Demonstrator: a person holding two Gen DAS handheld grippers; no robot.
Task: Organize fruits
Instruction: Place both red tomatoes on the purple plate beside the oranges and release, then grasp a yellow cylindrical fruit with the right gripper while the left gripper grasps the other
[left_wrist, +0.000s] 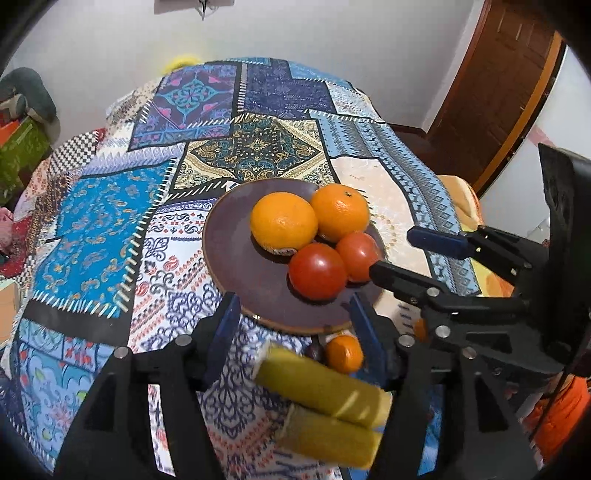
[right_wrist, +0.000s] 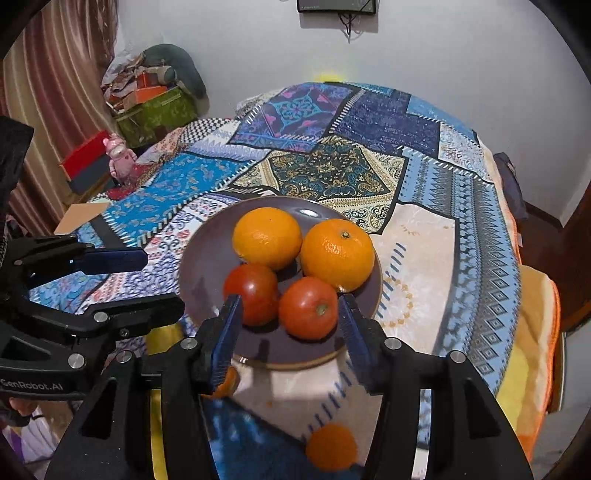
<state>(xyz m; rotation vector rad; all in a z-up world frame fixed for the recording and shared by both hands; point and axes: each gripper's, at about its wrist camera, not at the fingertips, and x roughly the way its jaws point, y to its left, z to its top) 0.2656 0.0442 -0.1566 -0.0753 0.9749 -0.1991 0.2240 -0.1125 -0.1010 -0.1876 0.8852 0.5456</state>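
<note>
Counted on purple plate (left_wrist: 229, 254): 2 oranges, 2 tomatoes. Left orange (left_wrist: 283, 220) touching right orange (left_wrist: 340, 212), stem dimple of right one facing up. Left tomato (left_wrist: 317, 271) pressed against right tomato (left_wrist: 357, 255), both on plate's near-right part, just in front of oranges. Off plate, on patchwork tablecloth (left_wrist: 92, 236): 2 yellow corn cobs (left_wrist: 321, 387) side by side, touching, nearer than plate; 1 small mandarin (left_wrist: 343, 352) just beside plate's near rim; 2nd small orange fruit (right_wrist: 331, 446) lower down in right wrist view, blurred, apart from plate; maybe a dark small item by 1st mandarin, too blurred to tell.

Left gripper (left_wrist: 293, 339): jaws spread, nothing between pads, poised above near rim of plate w/ cobs showing below. Right gripper (right_wrist: 290, 334): jaws spread too, nothing pinched, tips either side of the 2 tomatoes as seen from its cam, not pressing on them. Each gripper also visible in the other's view, side by side, close, not touching.

Edges & room: plate's left half bare. Cloth beyond plate & to its left open, no objects. Table's right edge near plate, cloth dropping off there; orange-yellow blanket (right_wrist: 535, 332) below that edge. Left side: cardboard (right_wrist: 83, 218), pink toy figure (right_wrist: 120, 158), boxes by wall. Wooden door (left_wrist: 506, 74) far right.
</note>
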